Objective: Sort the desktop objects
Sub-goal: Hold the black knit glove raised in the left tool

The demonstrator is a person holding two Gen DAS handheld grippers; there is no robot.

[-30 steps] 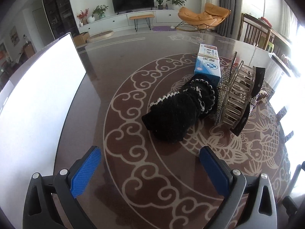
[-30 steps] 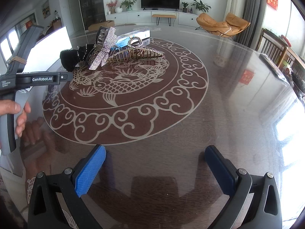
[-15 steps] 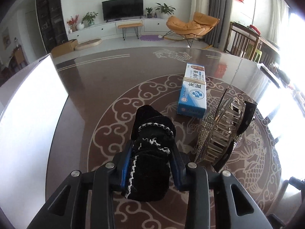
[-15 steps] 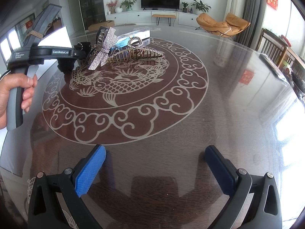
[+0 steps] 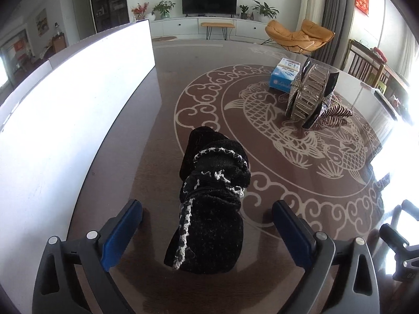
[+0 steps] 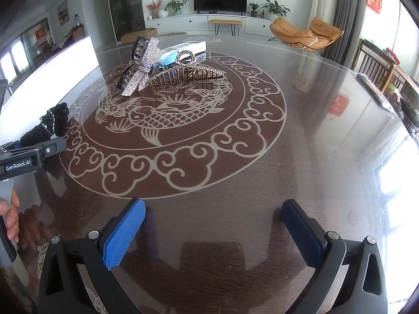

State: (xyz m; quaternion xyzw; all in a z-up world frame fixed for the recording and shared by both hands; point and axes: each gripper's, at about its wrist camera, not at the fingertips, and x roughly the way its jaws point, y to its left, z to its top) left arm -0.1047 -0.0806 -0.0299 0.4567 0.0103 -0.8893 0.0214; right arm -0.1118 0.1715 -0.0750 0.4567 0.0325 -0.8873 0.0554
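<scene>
On the dark patterned table point(image 5: 162, 83), a white panel point(image 5: 65, 99) lies at nine o'clock. The black knitted item point(image 5: 209, 204) rests beside it, between the left gripper point(image 5: 207, 219)'s opening jaws, untouched. Release looks finished; next, probably the hair clips point(image 6: 146, 62) at eleven. The right gripper point(image 6: 213, 218) is spread, empty.

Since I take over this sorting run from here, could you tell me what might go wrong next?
1. The left gripper is opening around the black knitted scrunchie, which lies between pads that no longer press it; its loose white-flecked trim could snag a pad on withdrawal.
2. The rhinestone bow clip, the brown claw clip and the blue box sit bunched together, so picking one may drag another.
3. The glossy table may let things slide.
</scene>
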